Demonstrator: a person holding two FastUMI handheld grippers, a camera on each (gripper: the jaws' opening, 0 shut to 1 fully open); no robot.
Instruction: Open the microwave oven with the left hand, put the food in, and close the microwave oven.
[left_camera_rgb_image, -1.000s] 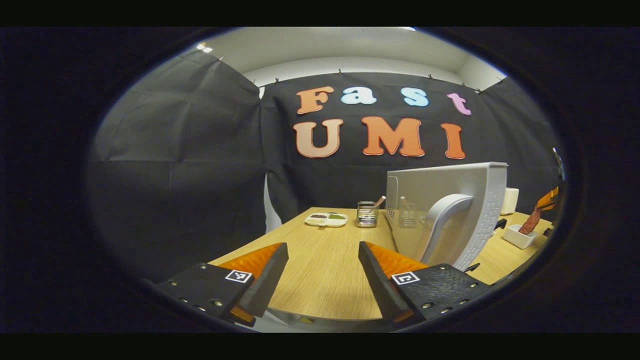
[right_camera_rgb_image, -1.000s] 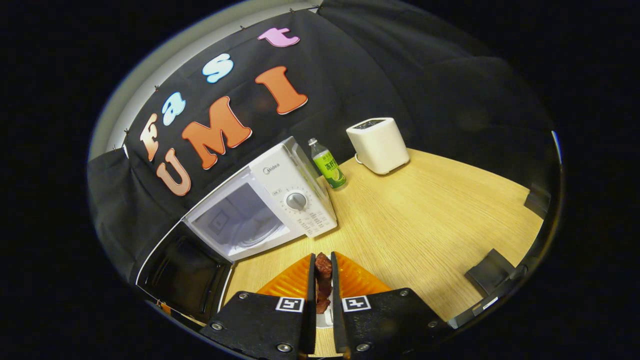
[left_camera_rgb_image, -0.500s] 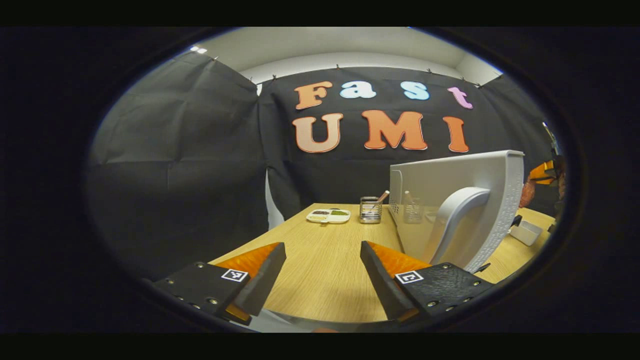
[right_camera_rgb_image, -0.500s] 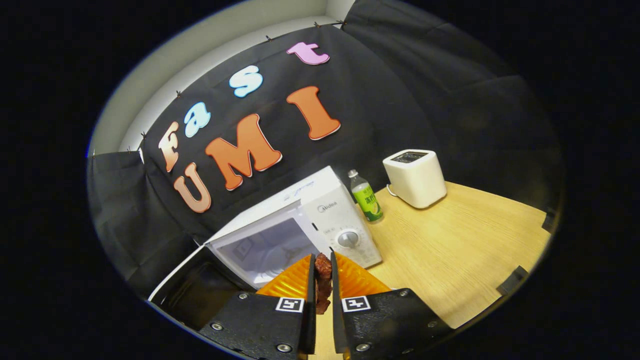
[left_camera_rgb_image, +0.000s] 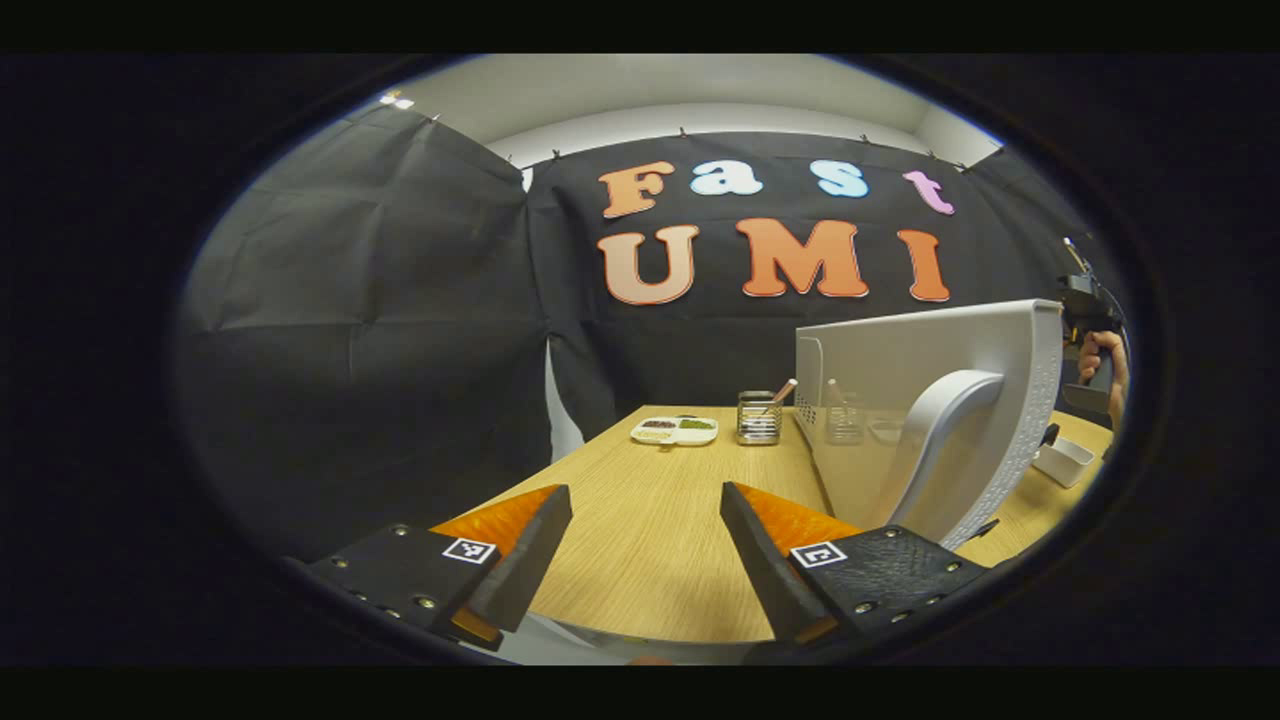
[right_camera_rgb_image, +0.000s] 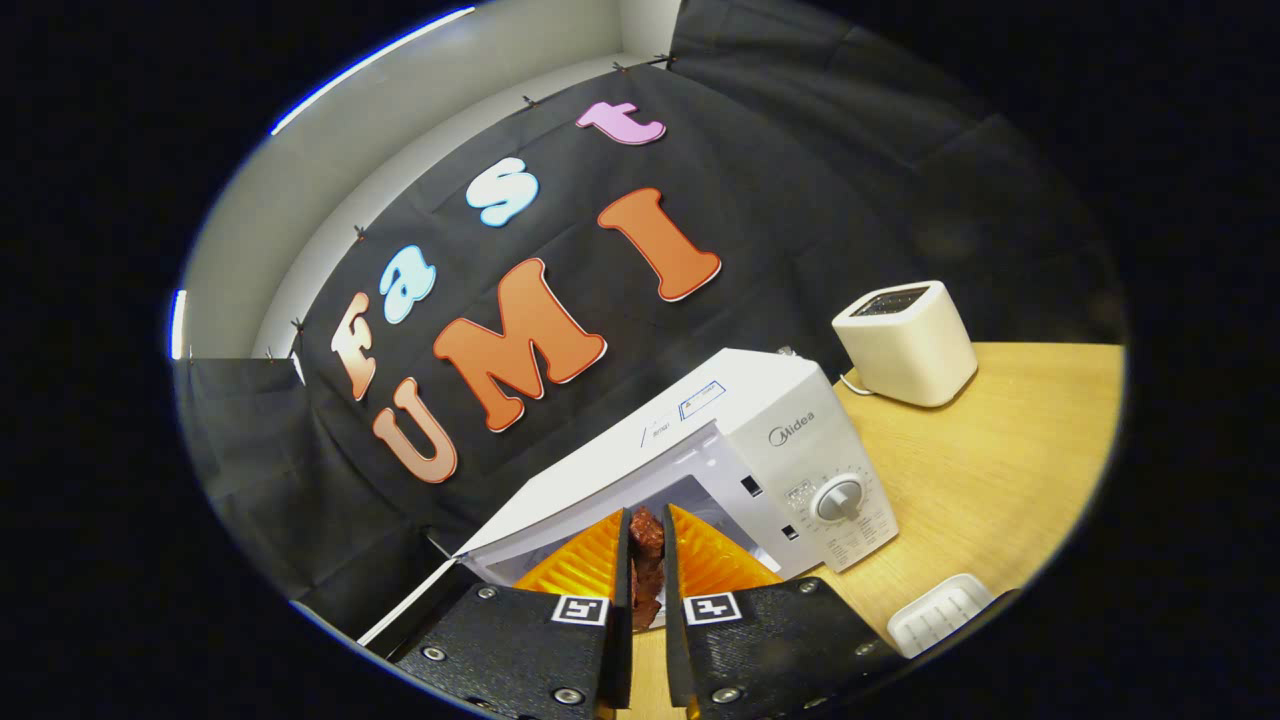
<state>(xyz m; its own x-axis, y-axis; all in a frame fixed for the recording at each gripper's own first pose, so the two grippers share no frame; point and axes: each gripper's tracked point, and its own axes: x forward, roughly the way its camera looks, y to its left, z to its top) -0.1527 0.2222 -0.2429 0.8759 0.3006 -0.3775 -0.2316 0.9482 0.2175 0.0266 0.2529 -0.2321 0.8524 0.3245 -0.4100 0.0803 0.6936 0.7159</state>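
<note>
The white microwave (right_camera_rgb_image: 790, 440) stands on the wooden table with its door swung open. In the left gripper view the door (left_camera_rgb_image: 930, 390) is seen from outside, its curved handle (left_camera_rgb_image: 940, 440) just right of my left gripper (left_camera_rgb_image: 645, 535), which is open and holds nothing. My right gripper (right_camera_rgb_image: 645, 560) is shut on a dark red piece of food (right_camera_rgb_image: 646, 545), held high in front of the microwave's open cavity (right_camera_rgb_image: 640, 495). A hand (left_camera_rgb_image: 1100, 365) holding the right gripper shows past the door's edge.
A cream toaster (right_camera_rgb_image: 905, 342) stands right of the microwave. An empty white dish (right_camera_rgb_image: 940, 612) lies on the table near the microwave's front; the same dish (left_camera_rgb_image: 1065, 460) shows behind the door. A divided plate (left_camera_rgb_image: 675, 430) and a metal holder (left_camera_rgb_image: 758, 418) sit at the far left.
My right gripper has risen with the food and moved closer to the microwave's opening. The left gripper has barely shifted, staying open beside the door handle.
</note>
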